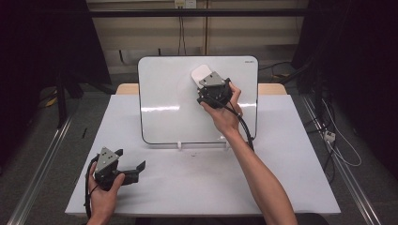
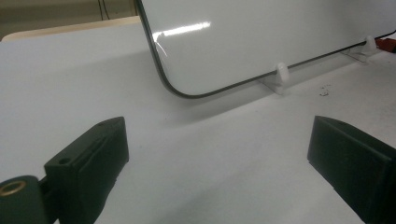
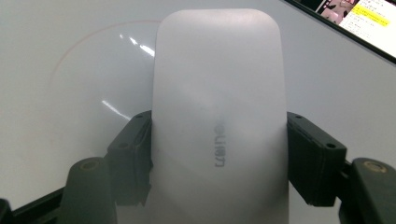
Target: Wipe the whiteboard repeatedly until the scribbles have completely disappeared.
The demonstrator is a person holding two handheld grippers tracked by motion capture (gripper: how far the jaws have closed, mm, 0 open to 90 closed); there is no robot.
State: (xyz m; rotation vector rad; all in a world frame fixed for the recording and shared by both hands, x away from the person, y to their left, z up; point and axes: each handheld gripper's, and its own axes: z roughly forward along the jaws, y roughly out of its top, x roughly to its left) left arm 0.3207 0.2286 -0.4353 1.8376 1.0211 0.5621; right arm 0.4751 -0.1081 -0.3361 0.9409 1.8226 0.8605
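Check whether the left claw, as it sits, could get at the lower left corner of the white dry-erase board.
Probably yes. The left claw rests open on the white table, holding nothing, and only bare tabletop lies between it and the white dry-erase board's lower left corner. The right claw holds the white eraser farther up, out of the way.

Left gripper [image 2: 217, 158] fingers [image 2: 93, 158] spread wide over table [image 2: 60, 79], facing whiteboard [image 2: 261, 37].

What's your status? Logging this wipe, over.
Right tongs shut on white eraser, pressed to whiteboard. Left tongs open, resting on table. Faint curved line left on board. Nothing in the way.
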